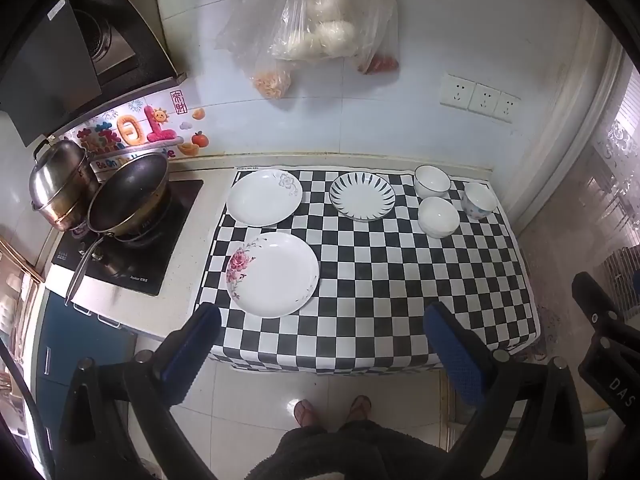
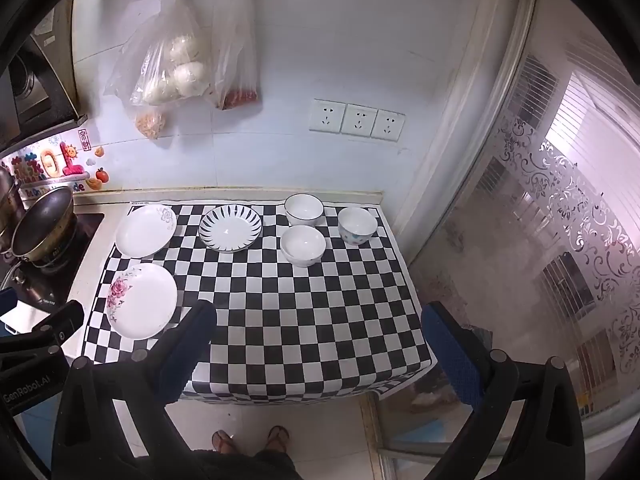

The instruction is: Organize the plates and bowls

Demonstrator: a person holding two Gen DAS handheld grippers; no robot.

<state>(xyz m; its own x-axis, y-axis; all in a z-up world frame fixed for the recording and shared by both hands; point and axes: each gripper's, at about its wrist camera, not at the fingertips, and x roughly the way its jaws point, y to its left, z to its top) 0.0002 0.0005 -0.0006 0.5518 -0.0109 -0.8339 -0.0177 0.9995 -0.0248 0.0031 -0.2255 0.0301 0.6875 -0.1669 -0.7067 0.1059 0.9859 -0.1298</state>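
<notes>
Three plates lie on the checkered cloth [image 1: 400, 288]: a rose-patterned plate [image 1: 273, 274] [image 2: 142, 301] near the front left, a white plate with a grey flower [image 1: 265, 197] [image 2: 146, 231] behind it, and a blue-striped plate [image 1: 362, 197] [image 2: 231, 228] at the back middle. Three bowls stand at the back right: a dark-rimmed white bowl [image 1: 432, 182] [image 2: 304, 209], a plain white bowl [image 1: 439, 217] [image 2: 303, 245] and a dotted bowl [image 1: 479, 201] [image 2: 357, 225]. My left gripper [image 1: 322, 320] and right gripper [image 2: 320, 316] are both open and empty, held high above the front edge.
A stove [image 1: 132, 236] with a dark wok [image 1: 129, 200] and a steel pot [image 1: 60, 184] stands left of the cloth. Plastic bags of food [image 1: 320, 28] hang on the tiled wall. Wall sockets [image 2: 356, 122] sit above the bowls. A patterned glass door [image 2: 560, 220] is at the right.
</notes>
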